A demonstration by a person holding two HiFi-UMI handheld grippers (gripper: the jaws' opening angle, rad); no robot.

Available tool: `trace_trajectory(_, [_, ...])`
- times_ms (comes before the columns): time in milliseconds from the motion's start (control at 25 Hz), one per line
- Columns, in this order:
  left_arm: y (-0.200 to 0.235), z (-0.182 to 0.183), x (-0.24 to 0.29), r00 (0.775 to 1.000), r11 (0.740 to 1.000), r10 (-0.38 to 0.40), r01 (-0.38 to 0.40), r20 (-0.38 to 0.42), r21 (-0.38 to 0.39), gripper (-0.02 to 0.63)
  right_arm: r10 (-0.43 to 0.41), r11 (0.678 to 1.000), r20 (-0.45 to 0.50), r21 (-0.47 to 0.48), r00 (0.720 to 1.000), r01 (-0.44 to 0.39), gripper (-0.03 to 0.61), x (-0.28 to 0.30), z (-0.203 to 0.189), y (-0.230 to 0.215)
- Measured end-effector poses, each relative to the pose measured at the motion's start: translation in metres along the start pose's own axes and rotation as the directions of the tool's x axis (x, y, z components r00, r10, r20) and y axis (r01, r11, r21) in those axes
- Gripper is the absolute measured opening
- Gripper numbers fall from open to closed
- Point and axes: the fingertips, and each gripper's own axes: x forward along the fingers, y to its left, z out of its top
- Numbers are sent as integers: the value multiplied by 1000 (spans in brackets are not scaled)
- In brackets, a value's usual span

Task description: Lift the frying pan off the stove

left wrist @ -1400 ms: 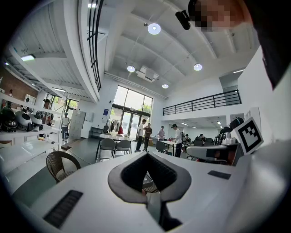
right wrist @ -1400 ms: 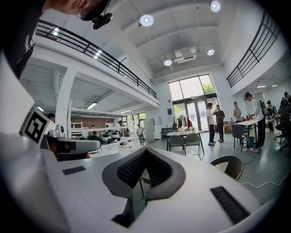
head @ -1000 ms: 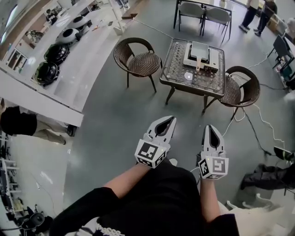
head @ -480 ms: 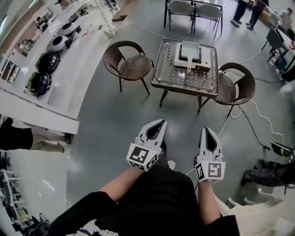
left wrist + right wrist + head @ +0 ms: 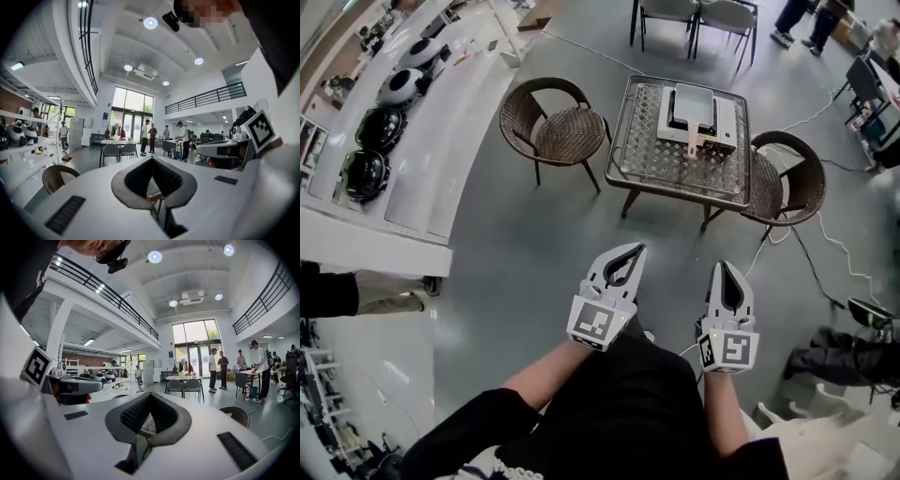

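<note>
The grey square frying pan (image 5: pixel 692 103) sits on a white stove (image 5: pixel 727 116) on the glass-topped table (image 5: pixel 656 155), far ahead of me in the head view, its pale handle (image 5: pixel 695 142) pointing toward me. My left gripper (image 5: pixel 630 251) and right gripper (image 5: pixel 727 268) are held low by my body, well short of the table, both shut with nothing in them. In the left gripper view the left gripper (image 5: pixel 152 160) has its tips meeting, and a bit of the table shows through the gap behind them. The right gripper (image 5: pixel 149 395) looks the same in its own view.
Wicker chairs stand left (image 5: pixel 551 127) and right (image 5: pixel 794 183) of the table. A long white counter (image 5: pixel 441 141) with round black and white devices runs along the left. A cable (image 5: pixel 814 258) trails on the floor at right. Grey chairs (image 5: pixel 694 17) and people stand beyond.
The table with the stove has come slightly nearer and the view has swung a little. Both grippers stay shut in about the same place before my body.
</note>
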Motion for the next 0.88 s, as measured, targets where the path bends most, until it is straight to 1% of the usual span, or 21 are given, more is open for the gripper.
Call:
trace_trajectory(240, [60,3,56,1000,995,-10,10,-6,-102,11,-5,1000,-30,1,1000,5,29,81,12,-9])
trace_trajectory(400, [93,1,82,999,986,-49,45,-20,-157,11,7,1000,-30,26,1000,-7,29,122,24,-6])
trace_trajectory(480, [108,-1,94,997,981,-69,63,-28,-182,11,-5,1000,-41,26,999,6,28,141,26,-7])
trace_trajectory(640, [133,-1,117,995,981,-98,93,-24,-171,11,-47,998,-66,26,997,49,29,175,26,-15])
trace_trajectory(800, [150,10,135,992,987,-124,122,-11,-102,11,-85,996,-96,14,992,87,29,200,27,-22])
trace_trajectory(880, [156,14,142,990,986,-139,139,6,-95,11,-95,995,-114,3,989,96,29,209,24,-22])
